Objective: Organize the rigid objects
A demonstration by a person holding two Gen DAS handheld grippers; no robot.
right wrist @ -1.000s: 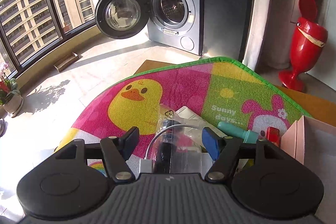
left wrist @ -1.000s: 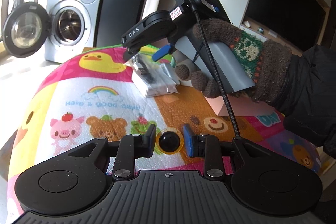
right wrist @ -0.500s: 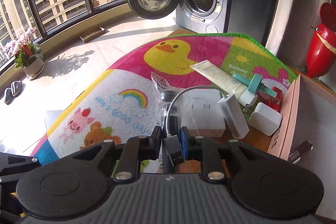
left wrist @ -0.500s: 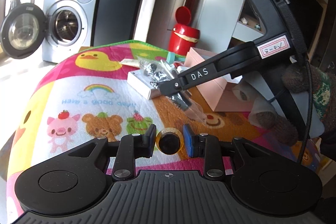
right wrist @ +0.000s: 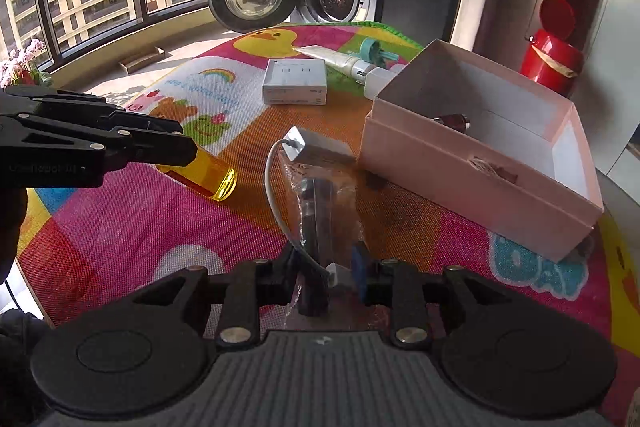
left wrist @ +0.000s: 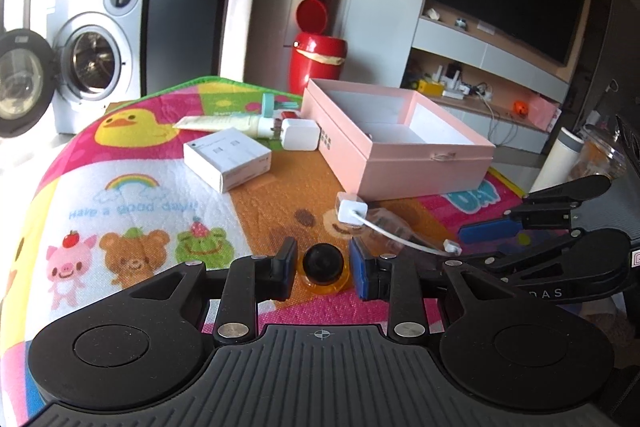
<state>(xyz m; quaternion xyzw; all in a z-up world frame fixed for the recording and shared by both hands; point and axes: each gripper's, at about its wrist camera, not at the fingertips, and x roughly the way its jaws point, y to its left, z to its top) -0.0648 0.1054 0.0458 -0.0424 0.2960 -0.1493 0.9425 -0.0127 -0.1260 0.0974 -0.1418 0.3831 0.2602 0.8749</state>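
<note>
Open pale-pink cardboard box (right wrist: 480, 163) taken as landmark; sits on surface under bright cartoon play mat (right wrist: 132, 223)

Left hand-held gripper (left wrist: 322, 269): pads narrow, clamped on small amber glass bottle w/ black cap (left wrist: 321, 267), cap end facing lens; in right view same bottle (right wrist: 208, 175) hangs well left of box, body sticking out past pads. Prob. light, but glass = smooth, slippery, breakable; hold across cylinder near mid, no squeezing at cap

Right hand-held gripper (right wrist: 326, 277): pads narrow, closed on clear crinkly plastic bag w/ dark item inside (right wrist: 320, 195) plus white cable (right wrist: 276, 187); bag just beside box's near-left wall, white cube charger (right wrist: 298, 143) at far end touching mat. From left view charger (left wrist: 351, 211) lies just in front of box. Bag soft & slick, contents rigid; cable floppy, may snag on box rim. Better bite on dark solid part, not loose film

Inside box: dark reddish tube-like item (right wrist: 452, 119), too small to name

Beyond box's left end: flat white carton (right wrist: 295, 83), cream squeeze tube (right wrist: 332, 57), teal-capped piece (right wrist: 374, 51), white adapter block (left wrist: 300, 139); all untouched, rigid, easy side grips

Likely next: both loads over box rim, low drop for glass
</note>
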